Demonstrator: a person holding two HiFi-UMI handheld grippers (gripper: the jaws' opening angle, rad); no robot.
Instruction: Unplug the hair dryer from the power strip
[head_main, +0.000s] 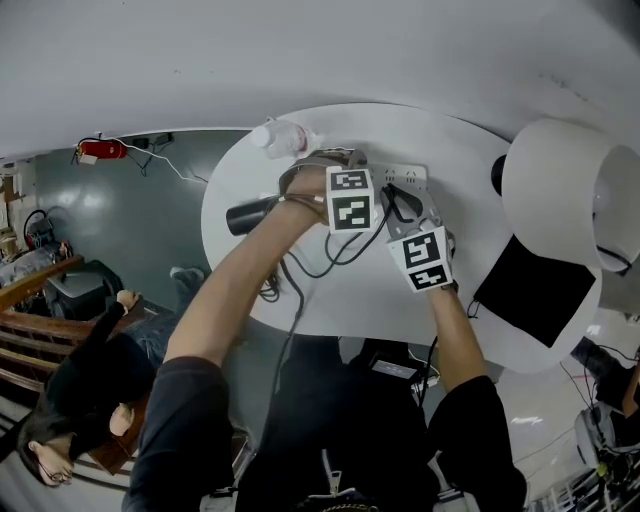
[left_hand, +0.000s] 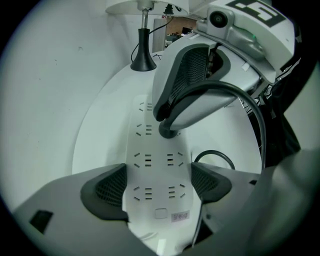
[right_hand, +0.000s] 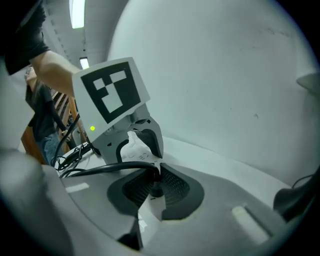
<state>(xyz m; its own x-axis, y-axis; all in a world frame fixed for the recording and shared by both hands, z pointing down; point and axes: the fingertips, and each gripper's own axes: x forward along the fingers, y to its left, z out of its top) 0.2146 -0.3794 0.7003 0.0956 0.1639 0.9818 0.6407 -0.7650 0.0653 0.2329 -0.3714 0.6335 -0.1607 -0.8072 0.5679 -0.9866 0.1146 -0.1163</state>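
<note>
Right gripper view, closest first: the right gripper (right_hand: 155, 181) is clamped on the small black plug (right_hand: 156, 191). It squeezes the plug between its two dark pads. The plug sits in the white power strip (left_hand: 159, 205), and its black cord (right_hand: 110, 169) bends away to the left. Just past that, the left gripper (left_hand: 159, 184) points down. It hugs the strip by its two long sides and holds it on the white table (head_main: 470, 160).

I think this is the pulling step: the plug is grabbed but not out yet. Next, the right gripper needs to pull straight out of the holes while the left one stops the strip from lifting.

The strip is long and flat, with two rows of holes. Farther off, the head view shows a dark thing (head_main: 245, 216) that may be the hair dryer.
</note>
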